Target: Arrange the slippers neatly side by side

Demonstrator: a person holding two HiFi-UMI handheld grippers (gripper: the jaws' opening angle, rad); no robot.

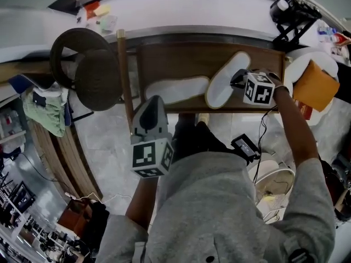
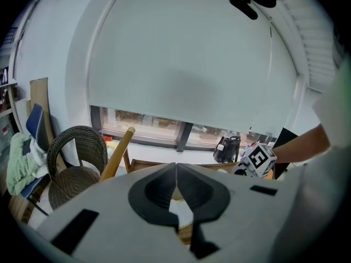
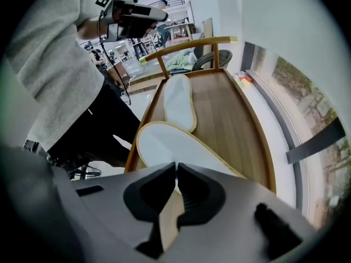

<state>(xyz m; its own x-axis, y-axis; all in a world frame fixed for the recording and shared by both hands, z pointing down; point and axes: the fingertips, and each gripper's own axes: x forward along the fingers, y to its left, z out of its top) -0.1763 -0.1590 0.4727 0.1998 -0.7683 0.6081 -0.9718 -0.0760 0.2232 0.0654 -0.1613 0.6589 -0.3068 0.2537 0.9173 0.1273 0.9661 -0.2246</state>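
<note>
The person's grey top (image 1: 219, 201) fills the near part of the head view. Just beyond it the left tool (image 1: 153, 99) hangs over the floor at the table's (image 1: 181, 59) near edge. Its jaws are together with nothing between them, as its own view shows (image 2: 176, 166).

Next comes the right tool (image 1: 237, 80), reached out over the right part of the table and pointing steeply down. Its jaws are closed to a thin slit (image 3: 176, 166) and appear to pinch the rim of the slanted slipper (image 1: 226, 79), which runs out from under them in its own view (image 3: 164, 144).

This slipper lies on the wood with its long axis askew, from near-left to far-right. The straight slipper (image 1: 176, 89) lies just to its left, lengthwise along the table, with the two ends near each other. Seen from the right tool it stretches away beyond the held one (image 3: 178, 103).

The coming move turns on that angle. I judge the held slipper must be swung round until its axis matches the straight one's, then set alongside it. The right tool is the one placed for this; the left is nearer the straight slipper but idle.
</note>
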